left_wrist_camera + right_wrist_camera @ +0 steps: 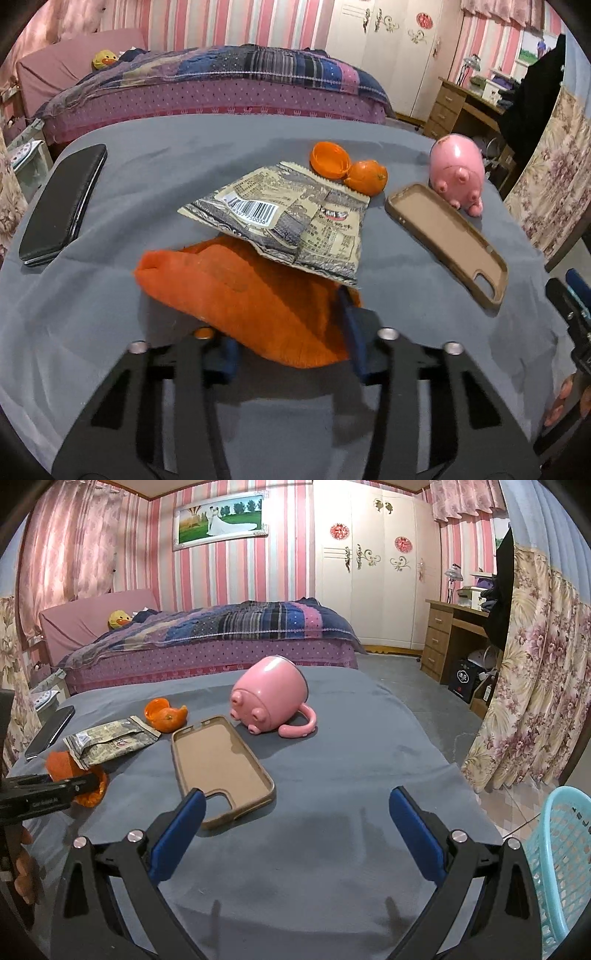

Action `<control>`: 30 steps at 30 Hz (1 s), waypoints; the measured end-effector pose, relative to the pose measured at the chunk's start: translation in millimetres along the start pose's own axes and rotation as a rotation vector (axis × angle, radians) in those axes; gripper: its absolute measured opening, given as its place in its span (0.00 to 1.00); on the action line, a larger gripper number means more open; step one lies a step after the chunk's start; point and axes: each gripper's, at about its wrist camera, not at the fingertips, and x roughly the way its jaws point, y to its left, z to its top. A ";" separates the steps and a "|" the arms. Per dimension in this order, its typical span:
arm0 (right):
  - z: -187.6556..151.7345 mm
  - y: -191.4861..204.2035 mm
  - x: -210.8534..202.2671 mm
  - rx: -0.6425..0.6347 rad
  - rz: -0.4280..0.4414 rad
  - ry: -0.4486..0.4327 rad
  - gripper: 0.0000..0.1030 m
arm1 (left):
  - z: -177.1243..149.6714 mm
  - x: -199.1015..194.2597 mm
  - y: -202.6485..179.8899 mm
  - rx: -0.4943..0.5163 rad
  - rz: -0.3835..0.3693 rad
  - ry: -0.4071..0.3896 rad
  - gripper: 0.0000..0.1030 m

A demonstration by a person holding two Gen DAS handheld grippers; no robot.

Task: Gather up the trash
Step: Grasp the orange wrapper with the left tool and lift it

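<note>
Grey table [332, 849], 2 orange peels, 1 wrapper [284, 218], left tongs [291, 354] gripping peel [240, 295], right tongs [297, 834] open.

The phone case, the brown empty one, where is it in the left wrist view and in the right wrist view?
Left wrist view: the phone case lies right of centre, running diagonally toward the lower right, just in front of the pink pig mug.
Right wrist view: the phone case lies centre-left, its near end by the right gripper.
Shared landmark: the pig mug sits just behind it.
</note>
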 end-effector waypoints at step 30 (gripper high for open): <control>4.0 100.0 11.8 -0.061 0.171 0.073 0.94 | -19.5 -70.3 118.1 -0.022 0.300 -0.205 0.04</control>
